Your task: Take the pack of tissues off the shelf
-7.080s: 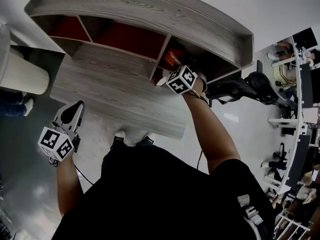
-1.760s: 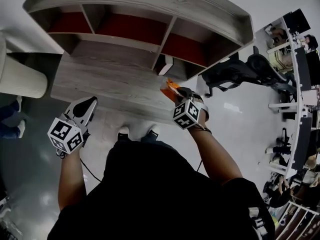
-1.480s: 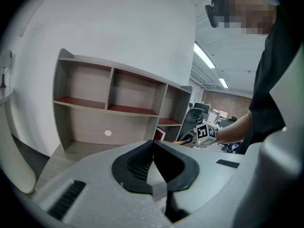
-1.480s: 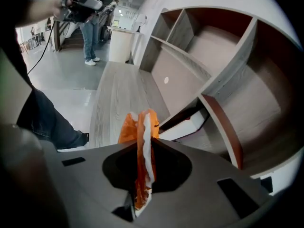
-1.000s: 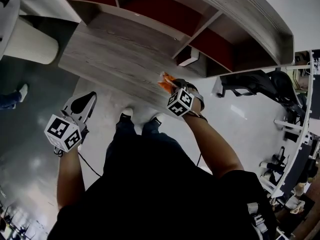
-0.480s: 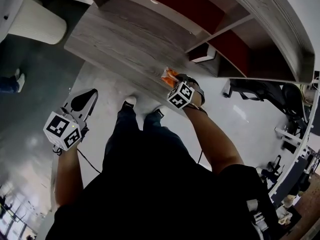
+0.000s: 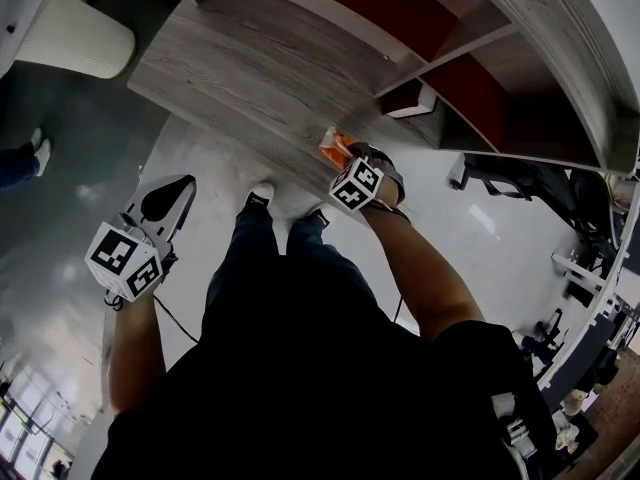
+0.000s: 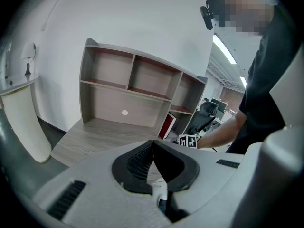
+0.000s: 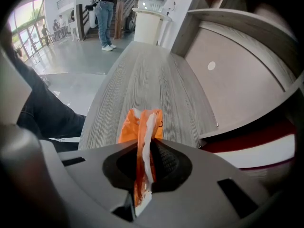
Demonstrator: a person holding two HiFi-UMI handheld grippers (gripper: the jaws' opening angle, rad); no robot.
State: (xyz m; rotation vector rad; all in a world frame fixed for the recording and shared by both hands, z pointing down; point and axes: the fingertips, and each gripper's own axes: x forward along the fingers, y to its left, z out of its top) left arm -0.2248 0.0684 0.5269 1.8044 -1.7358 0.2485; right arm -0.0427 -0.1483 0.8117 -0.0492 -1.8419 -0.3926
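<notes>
The orange pack of tissues [image 7: 333,145] is out of the shelf and hangs just over the front edge of the wooden desk top [image 7: 250,68]. My right gripper [image 7: 345,158] is shut on it, pointing steeply down. In the right gripper view the pack [image 9: 141,127] stands on edge, pinched between the jaws of the right gripper [image 9: 142,148], above the grey wood grain [image 9: 152,75]. My left gripper [image 7: 183,184] hangs low at the left over the floor, away from the desk. In its own view the left gripper [image 8: 153,144] has its jaws together with nothing in them.
The shelf unit [image 7: 470,58] with red-backed compartments stands on the desk; a red and white box [image 7: 408,100] leans in its right compartment. A white rounded column [image 7: 75,38] is at the left and a black office chair [image 7: 520,178] at the right. A person [image 9: 105,13] stands far off.
The right gripper went into the right compartment, came out with the orange pack and has lowered it to the desk's front edge. The left gripper has hardly moved.
</notes>
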